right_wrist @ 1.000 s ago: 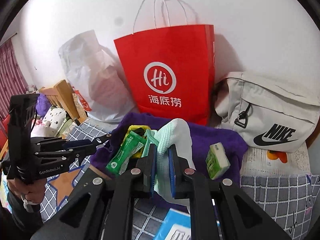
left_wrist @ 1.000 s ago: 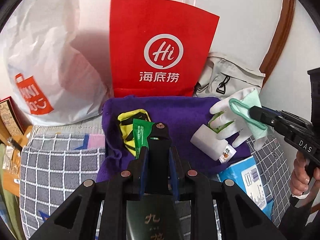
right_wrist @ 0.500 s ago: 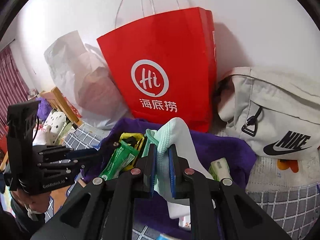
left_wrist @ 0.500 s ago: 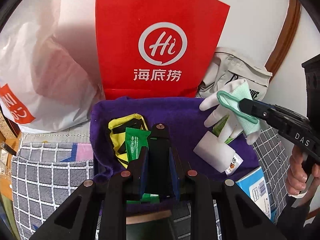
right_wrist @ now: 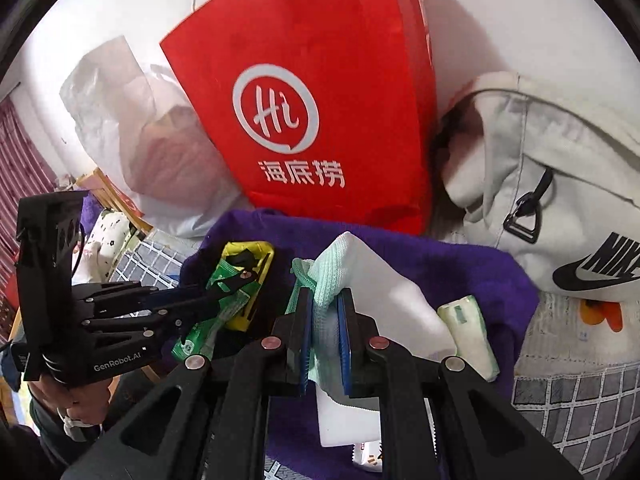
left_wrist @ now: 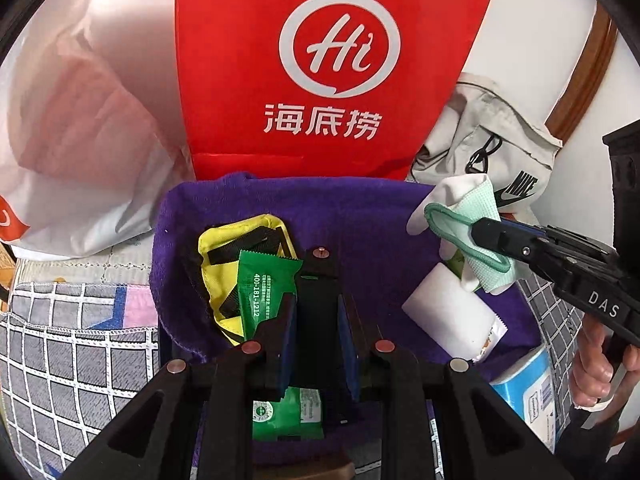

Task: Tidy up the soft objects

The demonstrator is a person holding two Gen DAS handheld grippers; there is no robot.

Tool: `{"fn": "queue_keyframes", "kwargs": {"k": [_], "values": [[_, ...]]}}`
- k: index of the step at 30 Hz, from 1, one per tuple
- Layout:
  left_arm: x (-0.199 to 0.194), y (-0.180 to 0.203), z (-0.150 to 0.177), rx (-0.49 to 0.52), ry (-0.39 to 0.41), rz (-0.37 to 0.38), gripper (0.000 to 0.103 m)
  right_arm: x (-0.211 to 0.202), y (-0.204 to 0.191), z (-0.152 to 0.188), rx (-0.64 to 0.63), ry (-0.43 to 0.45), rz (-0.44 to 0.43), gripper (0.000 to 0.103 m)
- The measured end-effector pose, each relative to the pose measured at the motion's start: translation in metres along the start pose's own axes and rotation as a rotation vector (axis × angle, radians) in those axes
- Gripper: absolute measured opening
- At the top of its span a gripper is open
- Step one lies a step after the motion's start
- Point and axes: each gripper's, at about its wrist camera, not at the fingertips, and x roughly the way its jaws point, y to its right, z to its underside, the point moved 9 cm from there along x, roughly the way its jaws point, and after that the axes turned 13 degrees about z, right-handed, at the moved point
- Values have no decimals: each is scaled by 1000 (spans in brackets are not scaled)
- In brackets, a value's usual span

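Between my right fingers point(right_wrist: 325, 322) I have a pale green and white glove point(right_wrist: 362, 280) pinched tight; its mint cuff bunches up above the blue pads while the white body hangs out to the right and below them, over the purple towel point(right_wrist: 460, 272). My left fingers point(left_wrist: 316, 312) are clamped on a flat black object point(left_wrist: 318, 276), what exactly I cannot tell, which stands up between the pads and pokes out past the tips. A green packet point(left_wrist: 262, 284) lies just left of that grip, partly under the fingers, resting on a yellow pouch point(left_wrist: 224, 240) with black straps, all on the same purple towel. Right of my left fingers a white tissue pack point(left_wrist: 448, 312) lies on the towel, under the hanging glove, and a pale green tissue pack point(right_wrist: 468, 336) sits just beside it. Behind the towel stand a red paper bag point(left_wrist: 320, 64), a white plastic bag point(left_wrist: 80, 120) and a light grey sling bag point(right_wrist: 540, 184), on a checked bedcover point(left_wrist: 72, 352).
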Motion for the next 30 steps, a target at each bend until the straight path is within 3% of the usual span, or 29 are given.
{"fn": "queue_keyframes", "kwargs": {"k": [23,26,29,30], "values": [[21,-6,8,-41,-53,35,22,30,-12,23,-46,-104,-27,17],[23,-6,8,-42,-58,30,22,34,-13,25,-42,-118,-36,30],[23,-6,9,-47,-67,33,22,36,-14,26,-35,-120,-35,50],[23,-5,9,-49,-72,36,23,35,-14,26,-35,-116,-33,52]]}}
